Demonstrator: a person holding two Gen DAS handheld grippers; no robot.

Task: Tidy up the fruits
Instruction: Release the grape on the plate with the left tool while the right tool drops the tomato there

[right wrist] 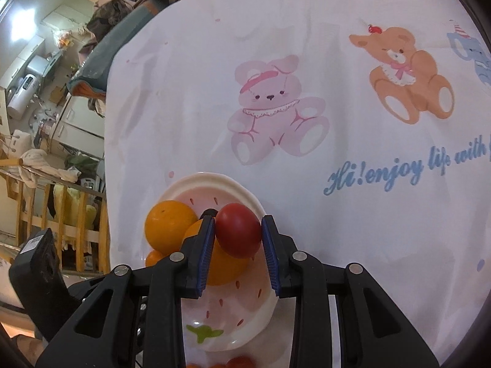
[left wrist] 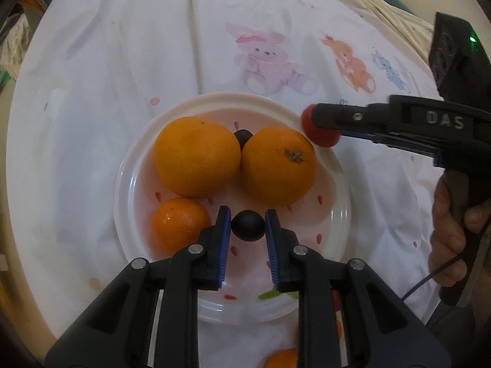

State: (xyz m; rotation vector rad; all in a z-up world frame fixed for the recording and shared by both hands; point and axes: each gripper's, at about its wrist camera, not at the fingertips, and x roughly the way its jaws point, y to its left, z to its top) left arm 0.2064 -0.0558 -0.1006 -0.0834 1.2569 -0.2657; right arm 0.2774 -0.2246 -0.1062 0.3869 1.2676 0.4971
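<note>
Both grippers carry small fruit at a strawberry-print plate [left wrist: 334,184]. The left gripper [left wrist: 248,225] has its blue pads closed on a dark grape [left wrist: 248,225], poised over the plate's 6 o'clock zone; whether the grape already rests on the plate cannot be told. The right gripper [right wrist: 237,231], seen at 2 o'clock in the left view, clamps a red tomato [right wrist: 238,230] above the plate's rim.

On the plate lie two large oranges [left wrist: 196,156] side by side, a small mandarin [left wrist: 181,224] at 8 o'clock, and a second dark grape [left wrist: 243,136] wedged behind the oranges at 12 o'clock. The step in hand looks like delivery: each fruit likely needs lowering into a bare patch before the pads part, since round fruit may roll off the shallow rim. More fruit, an orange one [left wrist: 282,358] and red ones [right wrist: 241,362], waits at 6 o'clock off the plate.

The white cloth [right wrist: 307,46] under it all bears cartoon bears and blue script. At 9 o'clock in the right view, a cluttered room and wooden railing [right wrist: 76,214] show.
</note>
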